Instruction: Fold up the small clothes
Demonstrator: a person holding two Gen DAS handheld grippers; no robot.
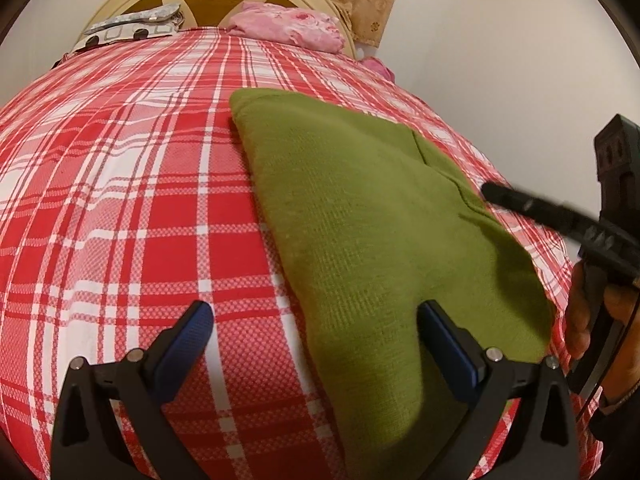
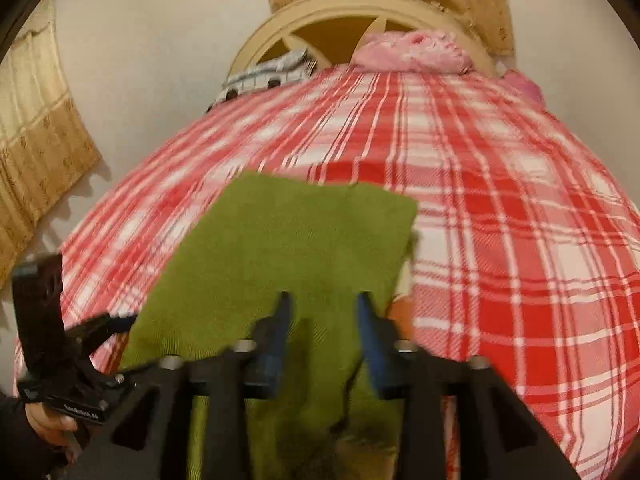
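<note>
Green knit garment [image 1: 360,216] lies flat, already folded over, on the plaid bedsheet [image 1: 120,200], well short of the headboard; soft, light, limp, should drape. Left gripper [image 1: 316,320] spread wide, empty; right gripper [image 2: 322,308] parted, pads off the cloth. I'd pinch a doubled edge.

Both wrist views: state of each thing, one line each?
green garment: folded, lying flat on the bed.
left gripper: open, one finger over the garment's near edge, nothing pinched.
right gripper: open above the garment, nothing held between the fingers.
plaid bedsheet: spread flat over the bed.
pink cloth: bunched at the headboard.
</note>
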